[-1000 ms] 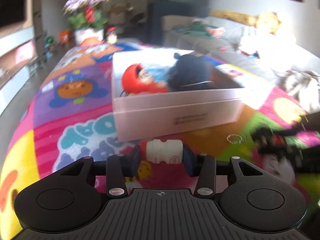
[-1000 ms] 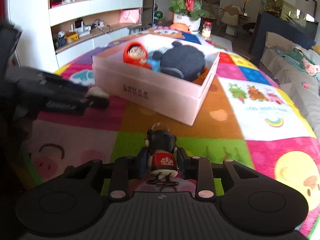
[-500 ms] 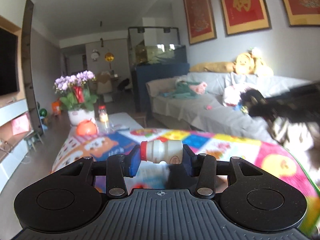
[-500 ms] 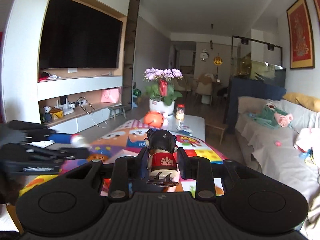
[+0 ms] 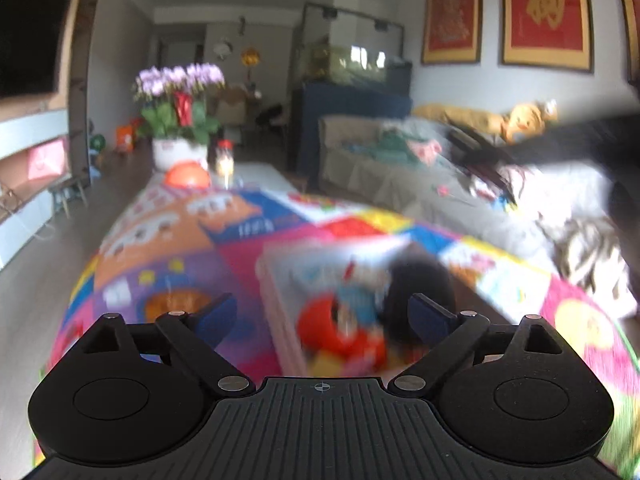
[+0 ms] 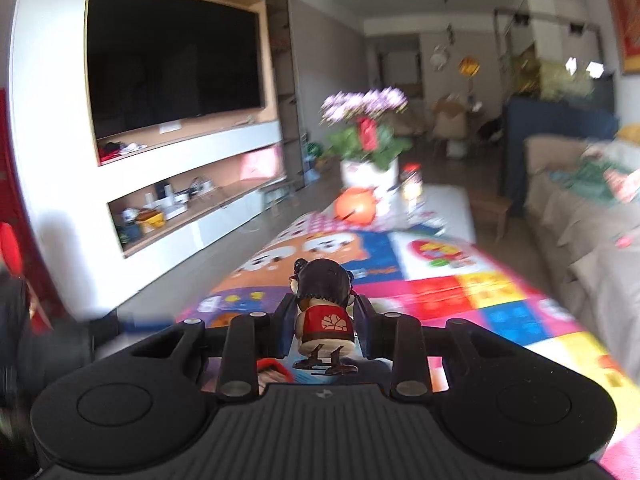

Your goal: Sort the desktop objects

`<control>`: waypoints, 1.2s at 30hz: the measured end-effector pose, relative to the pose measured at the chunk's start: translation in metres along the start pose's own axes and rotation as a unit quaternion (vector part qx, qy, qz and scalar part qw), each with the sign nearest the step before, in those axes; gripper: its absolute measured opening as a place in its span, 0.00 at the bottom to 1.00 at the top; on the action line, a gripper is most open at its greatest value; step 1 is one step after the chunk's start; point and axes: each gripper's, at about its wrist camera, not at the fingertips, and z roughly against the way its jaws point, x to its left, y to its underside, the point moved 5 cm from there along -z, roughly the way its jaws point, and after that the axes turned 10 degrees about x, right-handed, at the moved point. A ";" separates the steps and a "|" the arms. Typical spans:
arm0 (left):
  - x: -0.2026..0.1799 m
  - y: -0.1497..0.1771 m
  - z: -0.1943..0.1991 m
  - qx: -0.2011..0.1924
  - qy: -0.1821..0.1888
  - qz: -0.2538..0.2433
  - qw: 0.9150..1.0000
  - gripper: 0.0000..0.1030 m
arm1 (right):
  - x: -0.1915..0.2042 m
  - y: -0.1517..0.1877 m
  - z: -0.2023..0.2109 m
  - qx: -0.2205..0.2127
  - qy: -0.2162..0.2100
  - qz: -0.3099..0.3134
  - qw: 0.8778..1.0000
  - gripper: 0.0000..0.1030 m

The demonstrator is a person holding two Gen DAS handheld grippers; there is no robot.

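left tongs (image 5: 322, 314) above pink box (image 5: 280, 320), jaws opening, spread wide, nothing between them. box sits on surface under colourful mat (image 5: 168, 248); inside, blurred: red-hooded doll (image 5: 328, 328) beside dark round thing (image 5: 420, 280). right tongs (image 6: 323, 326) clenched on dark-haired figurine (image 6: 322, 304) in red top, upright, held above mat. flower pot (image 6: 366, 172) at far end of surface.

A desk (image 5: 168, 248) under a bright patchwork cloth (image 5: 256, 220) carries an open pink box (image 5: 276, 312), a potted orchid (image 5: 180, 128), an orange ball (image 5: 188, 176) and a jar (image 5: 225, 160).
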 end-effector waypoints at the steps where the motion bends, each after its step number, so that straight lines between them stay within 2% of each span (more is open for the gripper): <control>1: 0.002 0.005 -0.002 0.009 0.004 0.002 1.000 0.94 | 0.003 -0.007 -0.014 0.011 -0.014 -0.007 1.000 0.29; 4: 0.007 0.020 -0.005 0.030 0.013 0.012 0.999 0.95 | 0.010 -0.022 -0.055 0.033 -0.052 -0.034 0.998 0.30; 7: 0.005 0.033 -0.007 0.046 0.017 0.007 0.999 0.97 | 0.019 -0.023 -0.084 0.038 -0.040 -0.053 0.997 0.34; 9: -0.002 0.043 -0.005 0.055 0.021 0.003 0.998 0.97 | 0.023 -0.018 -0.089 0.038 -0.031 -0.047 0.998 0.36; 12: -0.009 0.051 -0.009 0.069 0.030 -0.001 0.997 0.97 | 0.021 -0.004 -0.077 0.036 -0.031 -0.026 0.999 0.54; 14: -0.014 0.056 -0.013 0.073 0.026 -0.011 0.997 0.97 | 0.020 0.010 -0.061 0.030 -0.019 0.006 0.999 0.72; 15: -0.016 0.058 -0.013 0.074 0.021 -0.016 0.997 0.97 | 0.020 0.020 -0.052 0.027 -0.010 0.024 0.999 0.76; 17: -0.019 0.060 -0.017 0.076 0.003 -0.026 0.997 0.97 | 0.020 0.042 -0.035 0.024 0.017 0.066 0.997 0.91; 19: -0.020 0.060 -0.021 0.078 -0.021 -0.040 0.996 0.97 | 0.019 0.067 -0.019 0.027 0.050 0.107 0.993 0.99; 22: -0.017 0.056 -0.027 0.081 -0.048 -0.052 0.994 0.97 | 0.014 0.105 -0.009 0.055 0.083 0.144 0.985 0.99; 26: -0.007 0.051 -0.035 0.087 -0.074 -0.043 0.993 0.97 | 0.000 0.136 -0.014 0.085 0.116 0.142 0.979 0.99; 29: -0.001 0.048 -0.041 0.093 -0.077 -0.038 0.992 0.99 | -0.018 0.138 -0.027 0.091 0.152 0.112 0.978 1.00; 31: 0.001 0.045 -0.045 0.093 -0.076 -0.037 0.992 0.99 | -0.029 0.134 -0.032 0.089 0.149 0.092 0.980 1.00; 34: 0.007 0.037 -0.057 0.089 -0.095 -0.048 0.990 0.99 | -0.039 0.126 -0.041 0.079 0.158 0.072 0.982 1.00; 36: 0.015 0.030 -0.068 0.087 -0.112 -0.036 0.989 0.99 | -0.042 0.120 -0.050 0.069 0.175 0.077 0.979 1.00</control>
